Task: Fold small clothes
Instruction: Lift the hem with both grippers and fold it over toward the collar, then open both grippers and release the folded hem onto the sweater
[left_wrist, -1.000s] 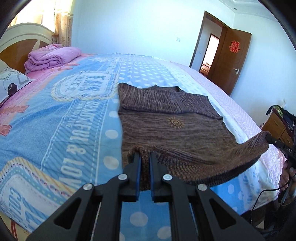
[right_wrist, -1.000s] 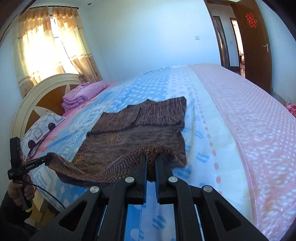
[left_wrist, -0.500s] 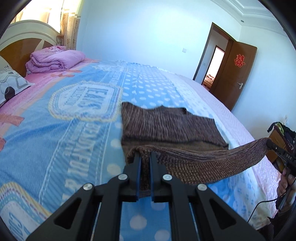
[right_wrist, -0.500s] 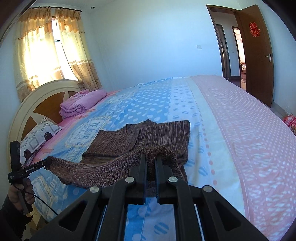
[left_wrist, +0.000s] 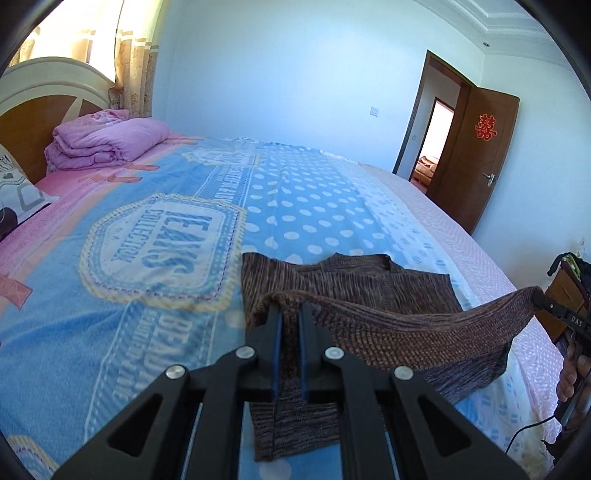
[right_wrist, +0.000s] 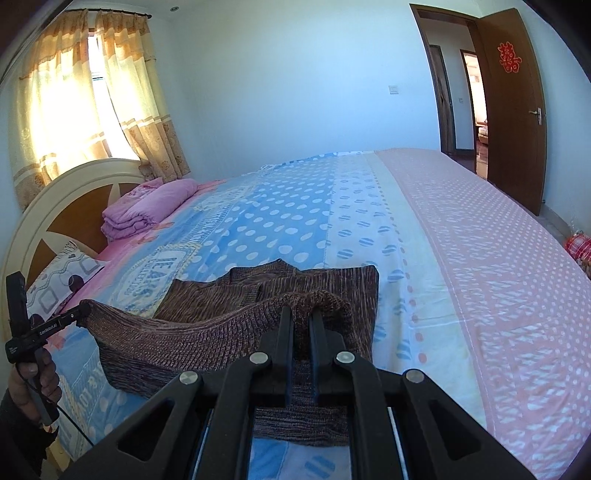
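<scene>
Now, left gripper (left_wrist: 287, 314): clamped on my sweater's (left_wrist: 369, 288) hem corner.
Right gripper (right_wrist: 301, 317): pinching the other corner.
Sweater: hem lifted, collar end resting on the bed (left_wrist: 303, 199).
Risk: uneven hands would skew the fold, I judge.

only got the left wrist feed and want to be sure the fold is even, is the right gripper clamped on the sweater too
Observer: Yes, the right gripper has its jaws shut on the hem of the brown sweater, bunched over the fingertips.
Operator: anything near the door i cant see
Observer: A red checked bundle lies on the floor past the bed's far edge.
Operator: where's the light from
Observer: A sunlit window behind the patterned curtains, above the headboard.
</scene>
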